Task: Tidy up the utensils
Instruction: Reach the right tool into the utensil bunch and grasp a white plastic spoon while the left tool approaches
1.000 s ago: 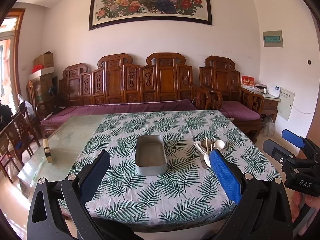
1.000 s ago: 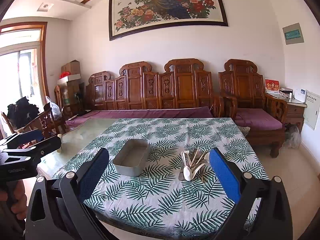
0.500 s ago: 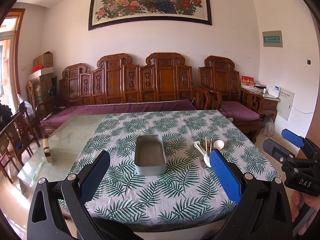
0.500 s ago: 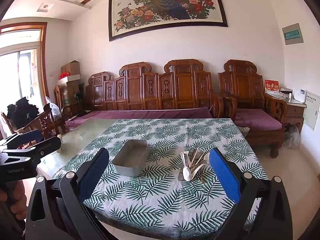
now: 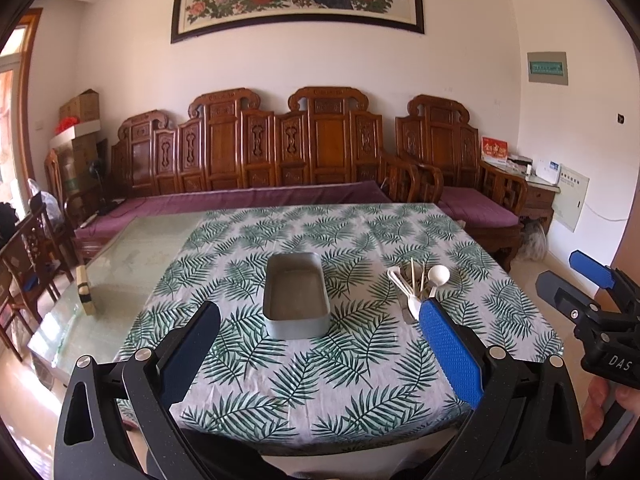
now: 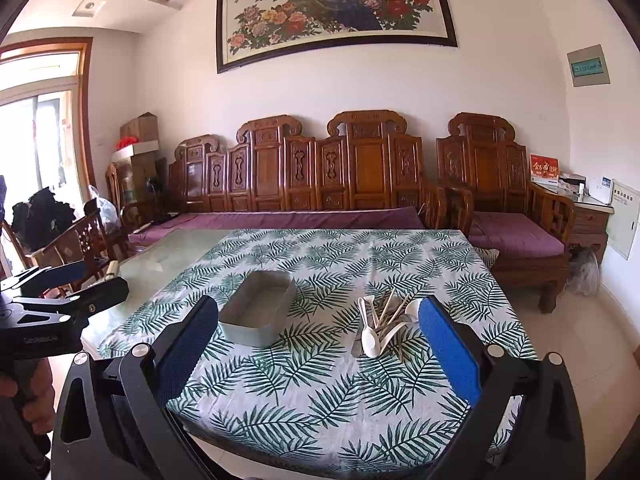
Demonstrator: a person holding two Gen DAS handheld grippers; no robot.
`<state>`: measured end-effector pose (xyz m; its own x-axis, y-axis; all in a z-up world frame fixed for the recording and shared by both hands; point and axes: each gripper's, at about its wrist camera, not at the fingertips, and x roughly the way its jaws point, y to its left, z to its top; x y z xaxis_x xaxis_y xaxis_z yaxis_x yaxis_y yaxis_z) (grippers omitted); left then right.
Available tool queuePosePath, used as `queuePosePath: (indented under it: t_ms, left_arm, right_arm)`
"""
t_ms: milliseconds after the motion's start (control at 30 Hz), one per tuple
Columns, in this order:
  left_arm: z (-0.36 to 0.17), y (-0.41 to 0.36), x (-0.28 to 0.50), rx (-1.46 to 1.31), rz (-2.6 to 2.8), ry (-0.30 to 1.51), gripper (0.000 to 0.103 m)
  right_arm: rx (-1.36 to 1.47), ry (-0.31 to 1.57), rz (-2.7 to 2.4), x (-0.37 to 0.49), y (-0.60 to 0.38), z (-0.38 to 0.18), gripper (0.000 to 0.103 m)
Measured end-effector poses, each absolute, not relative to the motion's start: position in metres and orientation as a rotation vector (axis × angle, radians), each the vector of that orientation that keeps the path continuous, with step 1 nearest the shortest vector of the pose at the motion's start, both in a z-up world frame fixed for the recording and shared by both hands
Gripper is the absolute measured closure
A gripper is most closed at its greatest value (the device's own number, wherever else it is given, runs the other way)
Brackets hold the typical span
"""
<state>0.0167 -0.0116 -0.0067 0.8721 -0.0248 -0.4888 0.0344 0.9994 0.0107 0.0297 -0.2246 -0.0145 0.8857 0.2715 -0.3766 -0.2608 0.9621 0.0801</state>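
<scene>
Both grippers were held wide apart w/ nothing between the pads: left gripper point(image 5: 320, 344) and right gripper point(image 6: 316, 340), both well short of the table point(image 5: 120, 272). Nothing had been picked up yet, so prob the very start of the job.

The tin point(image 5: 296, 300) was sat empty mid-cloth point(image 5: 360, 392). The utensils point(image 6: 382, 324) were piled just to its right, closer to the right gripper, none in the tin.

What could've gone wrong, imo: the pile was tangled, spoons crossed over chopsticks, so if one piece got pinched the rest could've been dragged along or flicked off the cloth. Thin sticks lying flat could easily have been missed by the pads or slid away. The cloth could've been bunched by a low approach, and the light tin nudged.

Counts, approx: 1 tin, 1 pile. In it roughly 3–4 white spoons, 3–4 wooden sticks, maybe a metal piece underneath. An exact no. couldn't be made out, too overlapped. 2 grippers, 1 cloth, 1 table.
</scene>
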Motion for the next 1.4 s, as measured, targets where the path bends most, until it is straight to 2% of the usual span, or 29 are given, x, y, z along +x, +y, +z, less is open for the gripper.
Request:
queuePosePath:
  t_ms: [267,433,500,600,867,1067,1200,1400]
  left_arm:
    - [-0.028,-0.012,0.064,0.028,-0.060,0.572,0.006]
    - [-0.043,-0.015,0.102,0.021,-0.099,0.615,0.006]
    - [-0.049,-0.018,0.117,0.015,-0.112,0.632,0.006]
    - [-0.062,-0.024,0.139,0.009,-0.132,0.661,0.006]
    - [-0.099,-0.044,0.183,0.013,-0.201,0.740,0.006]
    - [-0.125,-0.058,0.207,0.018,-0.245,0.789,0.007]
    - [-0.141,-0.064,0.222,0.014,-0.259,0.821,0.012]
    - [-0.163,-0.074,0.233,0.012,-0.270,0.859,0.021]
  right_arm:
    - [0.010,0.422,0.282,0.072,-0.234,-0.036,0.005]
    - [0.004,0.456,0.259,0.115,-0.249,-0.054,0.014]
    - [0.003,0.492,0.238,0.139,-0.258,-0.066,0.022]
    - [0.019,0.533,0.218,0.165,-0.272,-0.081,0.028]
    - [0.065,0.636,0.195,0.228,-0.298,-0.129,0.036]
    - [0.073,0.739,0.262,0.272,-0.294,-0.172,0.047]
    - [0.040,0.809,0.329,0.292,-0.278,-0.201,0.055]
    - [0.003,0.890,0.441,0.315,-0.257,-0.234,0.061]
